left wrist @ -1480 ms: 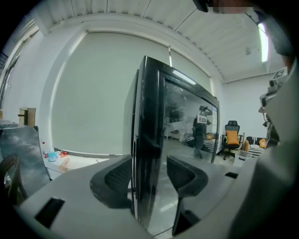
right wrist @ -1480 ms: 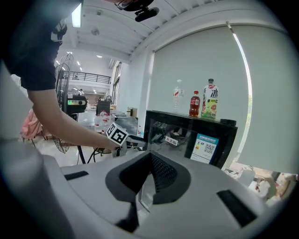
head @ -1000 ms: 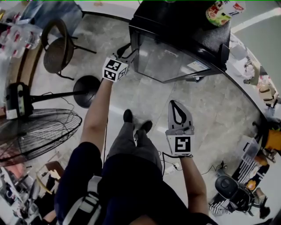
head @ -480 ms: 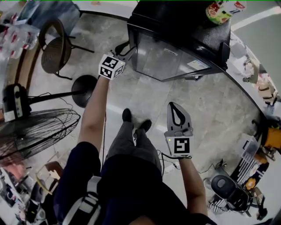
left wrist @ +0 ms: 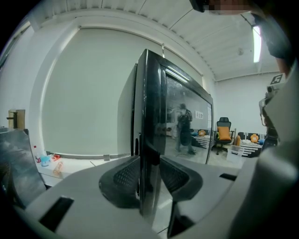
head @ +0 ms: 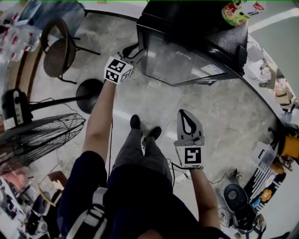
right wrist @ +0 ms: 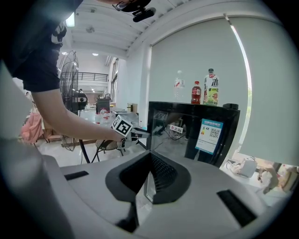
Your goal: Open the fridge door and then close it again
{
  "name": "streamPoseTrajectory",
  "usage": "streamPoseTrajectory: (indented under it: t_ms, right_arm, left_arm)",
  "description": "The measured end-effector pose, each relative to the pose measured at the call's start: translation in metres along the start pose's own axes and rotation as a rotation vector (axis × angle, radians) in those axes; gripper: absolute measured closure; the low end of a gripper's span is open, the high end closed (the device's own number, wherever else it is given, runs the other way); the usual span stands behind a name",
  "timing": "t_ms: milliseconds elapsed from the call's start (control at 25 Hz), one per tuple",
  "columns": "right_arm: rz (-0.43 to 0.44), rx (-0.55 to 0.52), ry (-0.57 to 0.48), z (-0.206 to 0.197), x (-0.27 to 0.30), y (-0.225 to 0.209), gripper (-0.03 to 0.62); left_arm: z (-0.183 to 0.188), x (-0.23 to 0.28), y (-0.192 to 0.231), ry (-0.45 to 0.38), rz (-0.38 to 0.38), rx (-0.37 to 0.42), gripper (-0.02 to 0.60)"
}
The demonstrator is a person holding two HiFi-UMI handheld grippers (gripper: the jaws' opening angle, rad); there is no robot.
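A small black fridge (head: 191, 28) with a glass door (head: 177, 63) stands ahead of me on the floor. My left gripper (head: 135, 53) reaches to the door's left edge. In the left gripper view that edge (left wrist: 149, 116) stands upright between the pads of the left gripper (left wrist: 150, 179), whose jaws have just been closing and now sit against both faces of it. The door lies close to the fridge body. My right gripper (head: 185, 112) hangs lower right, away from the fridge, shut with nothing in it. From the right gripper (right wrist: 148, 179) I see the fridge (right wrist: 196, 130) and the left gripper (right wrist: 140, 134).
Bottles (head: 238, 11) stand on top of the fridge. A chair (head: 58, 51) is at the far left, and a standing fan (head: 37, 140) with a round base (head: 91, 95) is at the left. My feet (head: 145, 130) are below the fridge. Boxes and cables (head: 261, 172) lie at the right.
The left gripper stays at the door's edge and the right gripper hangs where it was. The door has not visibly swung.
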State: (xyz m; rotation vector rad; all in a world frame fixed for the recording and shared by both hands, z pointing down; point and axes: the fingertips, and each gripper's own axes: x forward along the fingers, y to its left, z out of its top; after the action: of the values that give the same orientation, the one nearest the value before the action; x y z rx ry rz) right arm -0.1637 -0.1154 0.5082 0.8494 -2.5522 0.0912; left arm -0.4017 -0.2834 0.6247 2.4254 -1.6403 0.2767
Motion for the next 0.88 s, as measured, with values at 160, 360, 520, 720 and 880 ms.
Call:
streamPoseTrajectory:
  t_ms: [160, 360, 520, 720, 880]
  right_arm:
    - [0.008, -0.012, -0.014, 0.0034, 0.0025, 0.0017, 0.576]
    - [0.008, -0.004, -0.010, 0.0036, 0.0032, 0.0040, 0.576]
    - [0.006, 0.000, -0.018, 0.0029, 0.0024, 0.0023, 0.576]
    - [0.004, 0.000, -0.011, -0.0007, -0.0024, 0.0002, 0.576]
    - [-0.001, 0.003, -0.006, -0.0040, -0.0061, -0.0020, 0.576]
  left_arm:
    - [-0.0006, 0.0002, 0.0002, 0.013, 0.006, 0.001, 0.440]
    - [-0.0011, -0.0019, -0.0004, 0.013, 0.032, -0.001, 0.440]
    - [-0.0014, -0.0020, -0.0011, 0.018, 0.049, -0.009, 0.440]
    - [-0.0007, -0.0030, -0.0020, 0.013, 0.079, -0.023, 0.440]
    - [-0.0008, -0.0028, -0.0032, 0.017, 0.088, -0.025, 0.440]
